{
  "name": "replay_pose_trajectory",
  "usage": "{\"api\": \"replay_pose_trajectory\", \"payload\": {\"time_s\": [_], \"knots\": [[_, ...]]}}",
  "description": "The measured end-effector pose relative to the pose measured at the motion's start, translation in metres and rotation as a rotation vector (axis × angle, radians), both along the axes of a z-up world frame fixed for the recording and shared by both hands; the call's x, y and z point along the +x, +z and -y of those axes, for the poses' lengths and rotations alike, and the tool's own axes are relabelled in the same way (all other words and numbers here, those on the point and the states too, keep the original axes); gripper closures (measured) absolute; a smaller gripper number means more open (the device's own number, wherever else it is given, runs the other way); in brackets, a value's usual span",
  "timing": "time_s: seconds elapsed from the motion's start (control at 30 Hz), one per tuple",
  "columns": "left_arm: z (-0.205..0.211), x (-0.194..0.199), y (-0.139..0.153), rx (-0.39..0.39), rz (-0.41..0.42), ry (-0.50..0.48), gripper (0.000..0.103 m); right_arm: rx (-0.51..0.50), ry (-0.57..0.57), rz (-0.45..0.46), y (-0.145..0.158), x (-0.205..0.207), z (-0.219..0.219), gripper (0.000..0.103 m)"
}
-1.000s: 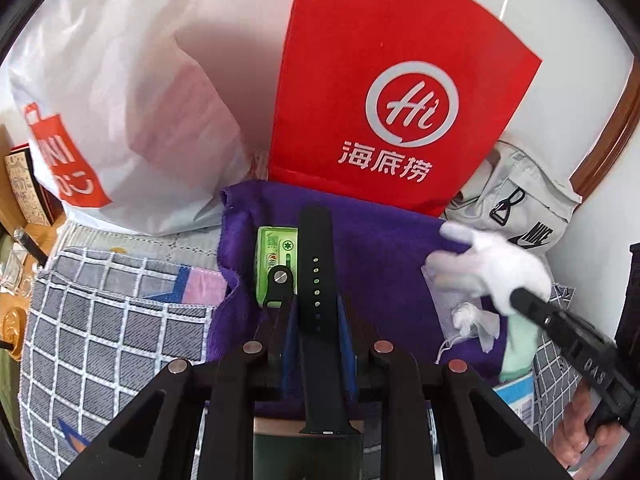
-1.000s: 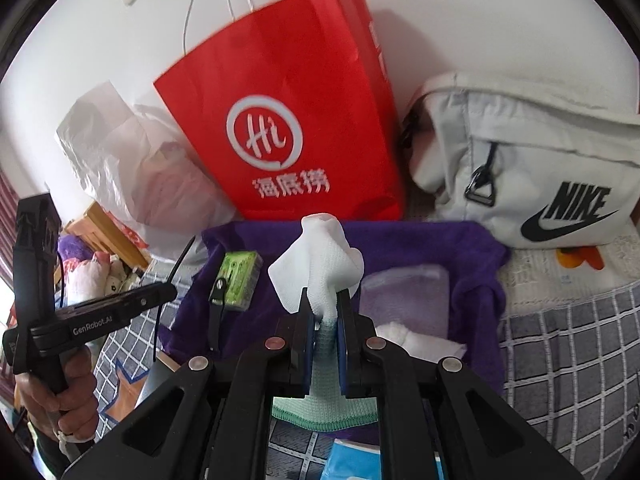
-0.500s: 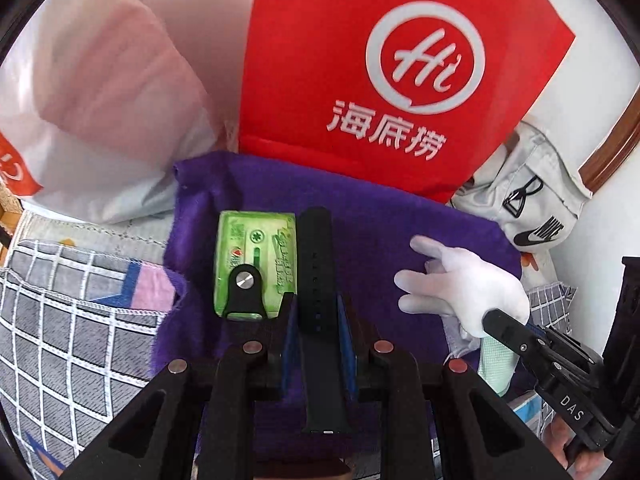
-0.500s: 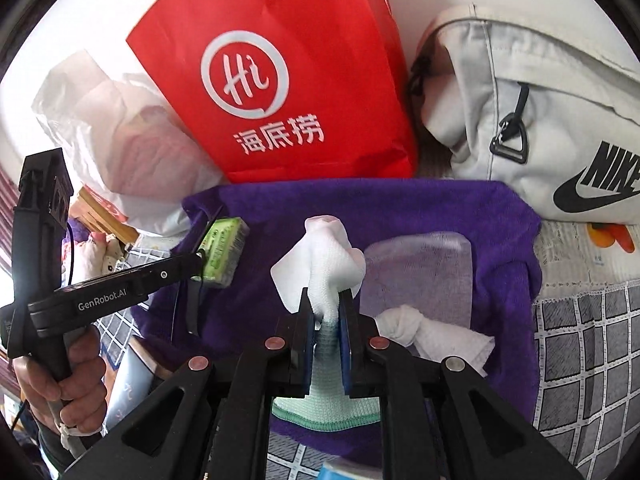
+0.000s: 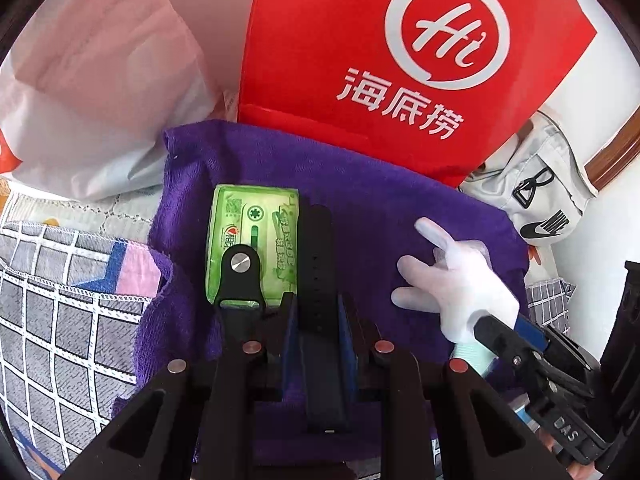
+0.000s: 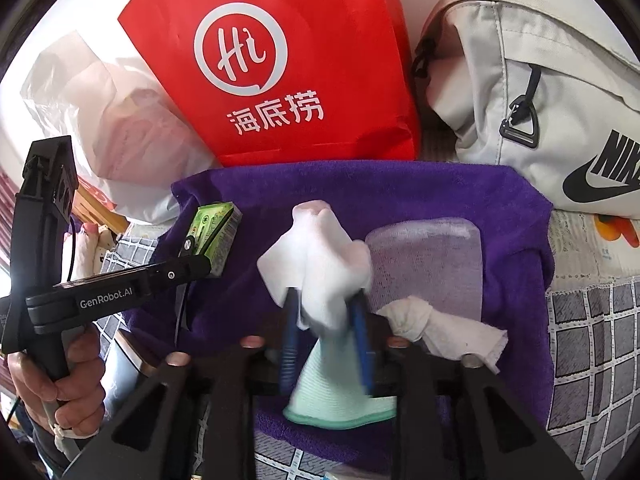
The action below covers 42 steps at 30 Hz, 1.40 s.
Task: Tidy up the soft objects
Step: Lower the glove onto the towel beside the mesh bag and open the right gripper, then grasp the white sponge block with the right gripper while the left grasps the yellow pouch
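Note:
A purple towel (image 5: 380,200) (image 6: 400,188) lies spread on the checked bedding. My left gripper (image 5: 318,304) (image 6: 196,264) is shut on a black watch strap (image 5: 316,248), which hangs just above the towel beside a green packet (image 5: 256,220) (image 6: 216,228). A second black strap piece with a metal stud (image 5: 240,276) rests on that packet. My right gripper (image 6: 325,294) (image 5: 492,328) is low over the towel and its jaws are opening. A white glove with a mint cuff (image 6: 320,256) (image 5: 460,288) sits loosely between the blue pads.
A red paper bag (image 5: 400,60) (image 6: 300,60) stands behind the towel, with a white plastic bag (image 5: 100,80) to its left and a grey Nike bag (image 6: 540,92) to its right. A translucent pouch (image 6: 424,264) and a knotted white cloth (image 6: 432,324) lie on the towel. A hand (image 6: 76,384) holds the left gripper.
Both grippers have sunk toward the purple towel, which now fills more of each view. The right jaws, clamped tight on the glove before, have spread apart. The left keeps its strap.

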<state>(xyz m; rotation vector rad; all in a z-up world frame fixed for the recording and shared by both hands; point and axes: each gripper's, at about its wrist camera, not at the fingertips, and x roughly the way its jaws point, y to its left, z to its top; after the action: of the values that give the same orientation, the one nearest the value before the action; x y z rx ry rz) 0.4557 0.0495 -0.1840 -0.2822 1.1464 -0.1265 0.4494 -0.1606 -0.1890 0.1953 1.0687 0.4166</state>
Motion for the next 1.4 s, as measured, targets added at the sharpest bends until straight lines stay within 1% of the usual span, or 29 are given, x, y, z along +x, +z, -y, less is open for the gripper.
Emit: {"api": "replay_pose_trajectory", "payload": {"time_s": [0.03,0.07,0.13,0.2,0.23,0.4,0.53,0.57,0.6,0.67,0.77,0.8,0.87,1.0,1.1,1.2,1.27,1.33,1.4], "knots": [[0.000,0.000,0.000,0.003,0.000,0.002,0.083,-0.001,0.001,0.003,0.000,0.000,0.000,0.059],[0.000,0.000,0.001,0.010,0.005,0.000,0.083,0.000,0.004,0.007,0.001,-0.001,-0.001,0.057],[-0.001,-0.001,0.004,0.020,0.013,-0.004,0.082,0.008,0.009,0.020,0.005,-0.002,-0.001,0.056],[-0.002,-0.002,0.007,0.020,0.019,-0.001,0.077,0.012,0.006,0.027,0.010,-0.003,0.000,0.053],[-0.005,-0.003,0.009,0.022,0.019,0.000,0.076,0.015,0.001,0.029,0.011,-0.003,0.002,0.052],[-0.008,-0.007,0.020,0.028,0.029,-0.003,0.076,0.012,-0.022,0.038,0.022,-0.006,0.007,0.052],[-0.006,-0.016,0.042,0.043,0.065,-0.005,0.076,0.004,-0.031,0.071,0.041,-0.018,0.009,0.052],[-0.008,-0.020,0.047,0.046,0.074,-0.003,0.074,0.006,-0.027,0.081,0.045,-0.021,0.009,0.052],[-0.008,-0.026,0.054,0.049,0.088,0.001,0.068,0.007,-0.023,0.088,0.050,-0.026,0.007,0.052],[-0.005,-0.037,0.062,0.045,0.108,-0.003,0.062,0.004,-0.012,0.096,0.059,-0.041,0.006,0.052],[-0.004,-0.053,0.071,0.052,0.116,-0.015,0.062,-0.037,0.019,0.102,0.065,-0.065,0.002,0.052],[-0.004,-0.059,0.074,0.056,0.122,-0.019,0.062,-0.066,0.032,0.104,0.066,-0.077,0.000,0.052],[-0.008,-0.075,0.080,0.063,0.131,-0.024,0.062,-0.116,0.052,0.114,0.066,-0.097,-0.004,0.052],[-0.017,-0.101,0.081,0.056,0.126,-0.026,0.062,-0.195,0.100,0.116,0.058,-0.135,-0.015,0.053],[-0.026,-0.123,0.081,0.063,0.121,-0.019,0.062,-0.207,0.114,0.102,0.050,-0.155,-0.021,0.053],[-0.034,-0.150,0.075,0.082,0.107,-0.005,0.062,-0.203,0.122,0.063,0.039,-0.173,-0.027,0.060],[-0.039,-0.167,0.073,0.078,0.103,0.001,0.062,-0.214,0.123,0.050,0.032,-0.178,-0.033,0.065],[-0.044,-0.186,0.069,0.072,0.095,0.001,0.062,-0.259,0.128,0.051,0.023,-0.185,-0.041,0.065],[-0.049,-0.204,0.065,0.070,0.084,0.012,0.062,-0.371,0.136,0.099,0.016,-0.190,-0.053,0.068]]}}
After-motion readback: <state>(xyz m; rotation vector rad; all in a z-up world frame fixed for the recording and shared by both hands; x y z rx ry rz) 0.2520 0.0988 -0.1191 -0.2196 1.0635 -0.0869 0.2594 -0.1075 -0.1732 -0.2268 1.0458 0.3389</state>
